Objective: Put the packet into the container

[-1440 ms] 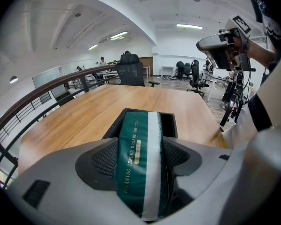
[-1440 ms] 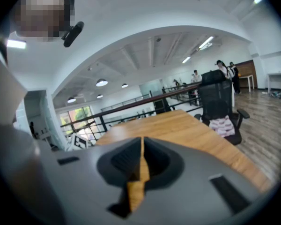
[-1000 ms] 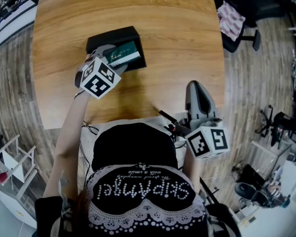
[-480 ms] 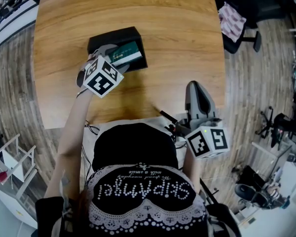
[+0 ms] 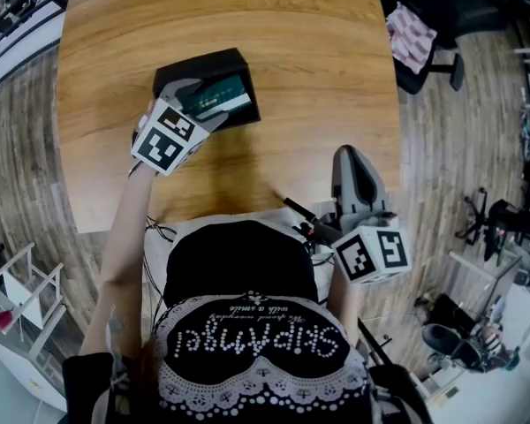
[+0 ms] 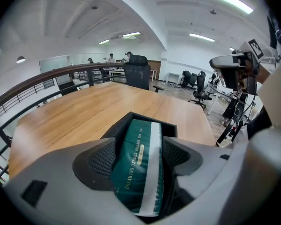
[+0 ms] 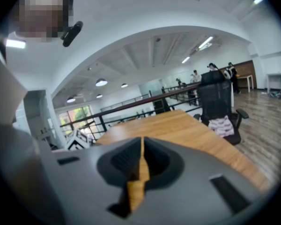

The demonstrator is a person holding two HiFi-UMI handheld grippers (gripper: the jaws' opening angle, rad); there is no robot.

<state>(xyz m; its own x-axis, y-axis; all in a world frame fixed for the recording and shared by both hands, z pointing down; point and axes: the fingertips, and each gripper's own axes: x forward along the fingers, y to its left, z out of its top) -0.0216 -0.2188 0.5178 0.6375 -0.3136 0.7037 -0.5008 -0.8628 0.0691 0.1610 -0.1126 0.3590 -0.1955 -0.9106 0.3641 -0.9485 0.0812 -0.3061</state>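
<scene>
A dark green packet (image 5: 217, 95) with a white stripe lies slanted in the mouth of the black container (image 5: 200, 63) on the wooden table (image 5: 318, 51). My left gripper (image 5: 201, 105) is shut on the packet from the near side. In the left gripper view the packet (image 6: 136, 170) sits between both ribbed pads (image 6: 102, 159), with its far end inside the container (image 6: 110, 131); my left gripper (image 6: 140, 150) points along it. My right gripper (image 5: 352, 162) hangs at the table's near right edge. It is shut with nothing in it, its jaws (image 7: 141, 161) pressed together.
A black office chair (image 5: 435, 49) with a pink cloth (image 5: 409, 32) stands right of the table. The person's torso (image 5: 247, 307) fills the near side. A railing (image 6: 47, 81) runs along the table's far left. Bare wood surrounds the container.
My left gripper has shifted slightly left with the packet still in it. The right gripper has not moved.
</scene>
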